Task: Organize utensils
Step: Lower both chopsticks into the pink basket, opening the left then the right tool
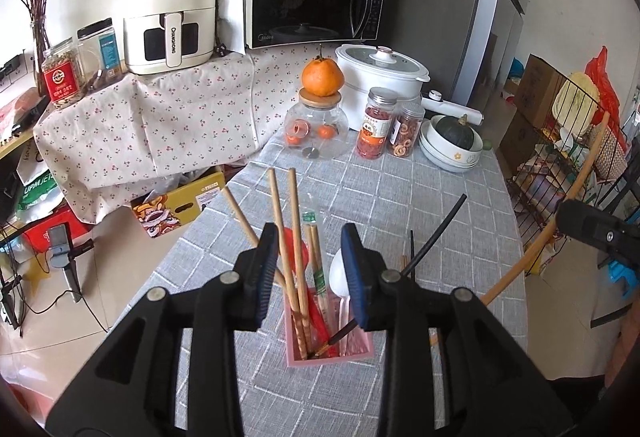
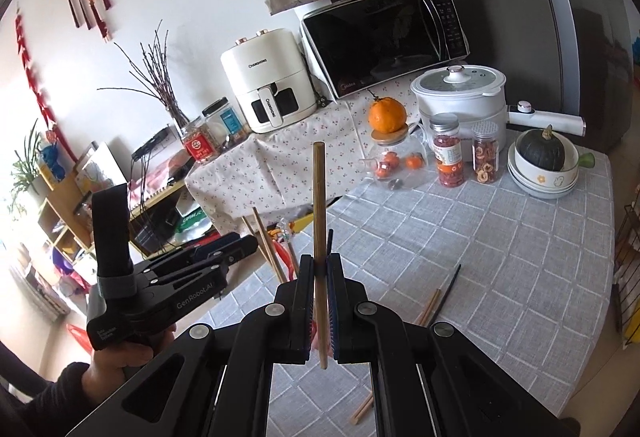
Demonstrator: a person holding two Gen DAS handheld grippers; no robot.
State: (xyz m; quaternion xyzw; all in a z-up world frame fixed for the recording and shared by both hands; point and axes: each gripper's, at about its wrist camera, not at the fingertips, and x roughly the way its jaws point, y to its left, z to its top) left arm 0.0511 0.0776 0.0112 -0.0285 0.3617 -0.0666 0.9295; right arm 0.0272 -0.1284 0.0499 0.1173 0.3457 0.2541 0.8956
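A pink utensil holder stands on the grey checked tablecloth, right below my left gripper, which is open and empty above it. The holder has several wooden chopsticks, a red utensil, a white spoon and a black chopstick in it. My right gripper is shut on a wooden chopstick held upright; this chopstick also shows at the right in the left wrist view. Loose chopsticks lie on the cloth to the right of my right gripper.
At the back of the table stand a glass jar with an orange on its lid, two spice jars, stacked bowls with a green squash and a white cooker. A wire rack stands right of the table.
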